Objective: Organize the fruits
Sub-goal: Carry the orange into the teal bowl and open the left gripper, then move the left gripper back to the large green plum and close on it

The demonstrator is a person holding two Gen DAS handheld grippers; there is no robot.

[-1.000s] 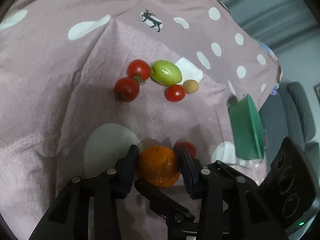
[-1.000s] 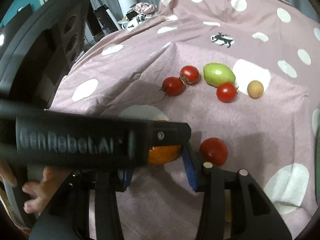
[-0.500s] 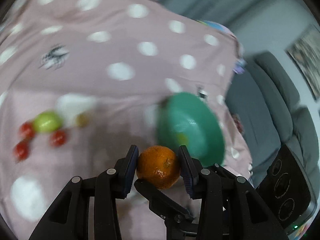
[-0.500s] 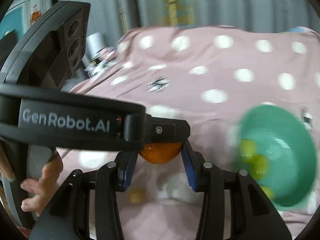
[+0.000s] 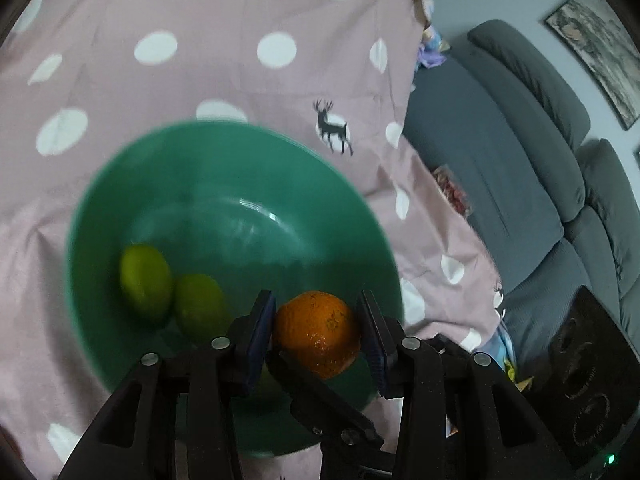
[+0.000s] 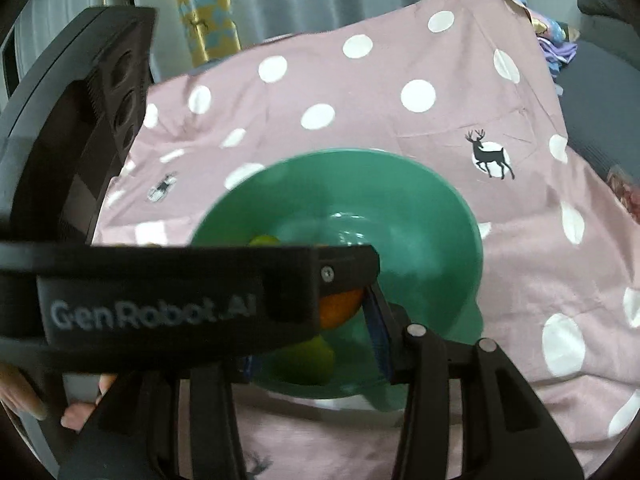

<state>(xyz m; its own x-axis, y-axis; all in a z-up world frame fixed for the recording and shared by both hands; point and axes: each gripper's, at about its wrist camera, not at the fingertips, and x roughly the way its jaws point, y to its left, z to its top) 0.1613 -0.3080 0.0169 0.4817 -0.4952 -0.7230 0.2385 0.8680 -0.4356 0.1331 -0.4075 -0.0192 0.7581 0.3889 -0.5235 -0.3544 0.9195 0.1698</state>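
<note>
An orange (image 5: 316, 328) sits between the blue pads of my left gripper (image 5: 318, 334), which is shut on it just above the near side of a green bowl (image 5: 240, 136). Two green fruits (image 5: 145, 280) lie side by side in the bowl's left half. In the right wrist view the left tool's black housing (image 6: 160, 280) crosses the picture and hides most of the orange (image 6: 340, 308). My right gripper (image 6: 320, 320) also straddles the orange. Its right pad (image 6: 376, 328) lies against the fruit, and its left finger is mostly hidden. A green fruit (image 6: 304, 360) shows below, inside the bowl (image 6: 420, 216).
The bowl stands on a pink cloth with white dots (image 5: 200, 60) that drops off at its right edge. Beyond that edge is a grey sofa (image 5: 520, 180). A person's fingers (image 6: 24, 392) hold the left tool. A yellow post (image 6: 208, 20) and curtains stand behind.
Both grippers have swung to the right with the orange, from the patch of tomatoes to above the green bowl. The tomatoes have left the view, and the bowl now fills the middle.
</note>
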